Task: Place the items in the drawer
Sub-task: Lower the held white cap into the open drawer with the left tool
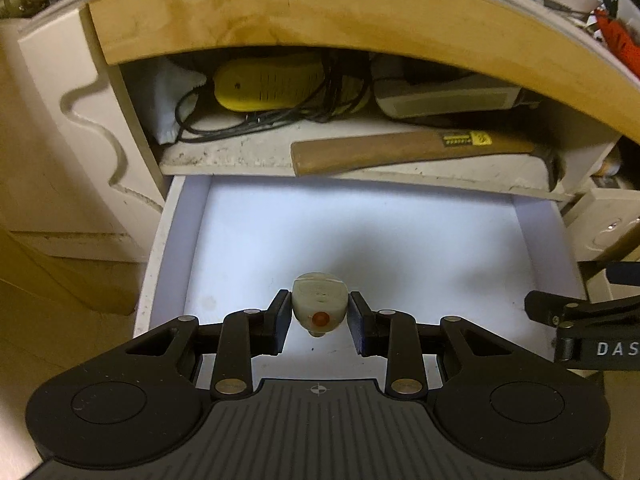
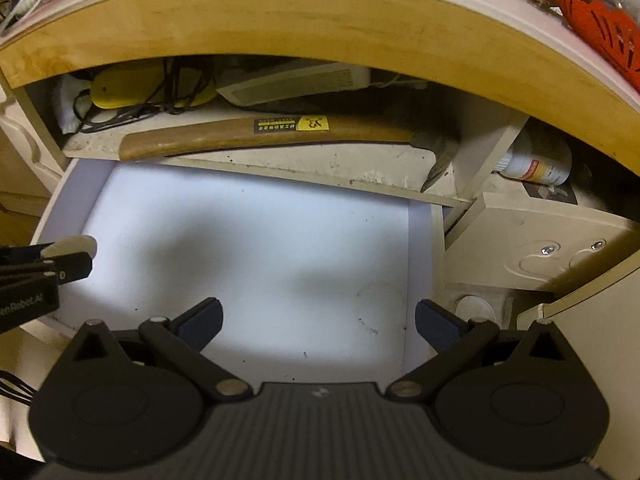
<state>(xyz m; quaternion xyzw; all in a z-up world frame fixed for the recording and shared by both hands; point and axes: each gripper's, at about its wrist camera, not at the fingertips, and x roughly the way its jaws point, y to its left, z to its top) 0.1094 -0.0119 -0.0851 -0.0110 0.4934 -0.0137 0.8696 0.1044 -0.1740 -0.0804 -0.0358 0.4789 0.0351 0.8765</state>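
An open white drawer (image 1: 360, 232) fills the middle of both views, its floor (image 2: 260, 248) bare. My left gripper (image 1: 319, 322) is shut on a small beige device (image 1: 319, 304) with an orange button, held above the drawer's front middle. In the right wrist view the same beige device (image 2: 76, 245) shows at the left edge between the left gripper's fingers. My right gripper (image 2: 318, 320) is open with nothing between its fingers, over the drawer's front right part. Its black finger (image 1: 548, 310) pokes in at the right of the left wrist view.
On the shelf just above the drawer lie a wooden-handled hammer (image 2: 260, 134), a yellow device (image 1: 268, 82) with black cables and a grey box (image 1: 444, 100). A white bottle (image 2: 536, 164) lies in the right compartment. A wooden desk edge (image 1: 320, 8) overhangs everything.
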